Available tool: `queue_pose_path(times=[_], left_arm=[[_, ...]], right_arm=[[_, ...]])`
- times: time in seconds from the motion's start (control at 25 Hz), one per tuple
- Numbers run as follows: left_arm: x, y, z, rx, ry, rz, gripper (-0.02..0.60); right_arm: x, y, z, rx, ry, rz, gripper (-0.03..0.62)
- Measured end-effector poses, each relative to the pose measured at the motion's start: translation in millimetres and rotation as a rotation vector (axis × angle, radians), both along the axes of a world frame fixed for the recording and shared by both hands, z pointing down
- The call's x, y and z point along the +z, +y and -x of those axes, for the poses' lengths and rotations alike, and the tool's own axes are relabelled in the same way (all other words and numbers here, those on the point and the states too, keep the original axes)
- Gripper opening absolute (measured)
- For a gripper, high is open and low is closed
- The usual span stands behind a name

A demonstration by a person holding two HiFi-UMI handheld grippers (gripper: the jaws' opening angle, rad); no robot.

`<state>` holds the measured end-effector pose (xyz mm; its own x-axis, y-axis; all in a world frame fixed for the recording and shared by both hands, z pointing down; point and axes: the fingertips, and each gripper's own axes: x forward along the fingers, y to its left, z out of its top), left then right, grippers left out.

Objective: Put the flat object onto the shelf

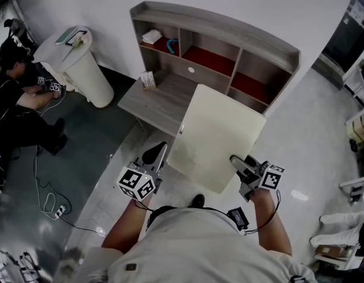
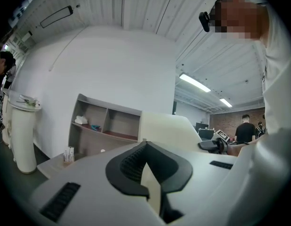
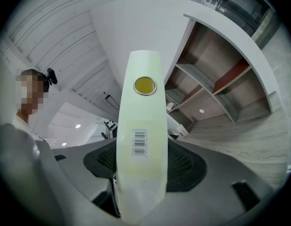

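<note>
Both tongs are clamped on the board [image 1: 217, 131]: left tongs [image 1: 157, 153] on its left edge, right tongs [image 1: 237, 161] on its right. Board hangs between them, partly over the bench [image 1: 158, 102]. We see the shelf [image 1: 217, 28] beyond the tongs; its left cubby holds a white item [image 1: 151, 36] and a blue item [image 1: 170, 45].

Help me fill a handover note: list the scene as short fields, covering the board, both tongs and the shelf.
Object: cream flat board, carried in front of the desk
Left tongs: clamped on the board's left edge
Right tongs: clamped on its right edge
Shelf unit: ahead, board not yet on it
</note>
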<state>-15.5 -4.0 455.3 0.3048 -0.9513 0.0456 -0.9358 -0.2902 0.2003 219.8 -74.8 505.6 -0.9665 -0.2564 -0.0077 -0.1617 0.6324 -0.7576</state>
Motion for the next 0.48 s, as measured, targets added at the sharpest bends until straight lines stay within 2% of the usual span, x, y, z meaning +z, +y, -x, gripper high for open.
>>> queue_pose_path(times=[0.24,0.48], left_arm=[[1,-40,-13,0.033,-0.003,0.001,0.015],[6,-78,1,0.066,0.009,0.002,0.014]], right_arm=[[-6,-35,-5,0.009,-0.016,-0.021,0.282],[-2,-66,3,0.057,-0.001,-0.009,0.282]])
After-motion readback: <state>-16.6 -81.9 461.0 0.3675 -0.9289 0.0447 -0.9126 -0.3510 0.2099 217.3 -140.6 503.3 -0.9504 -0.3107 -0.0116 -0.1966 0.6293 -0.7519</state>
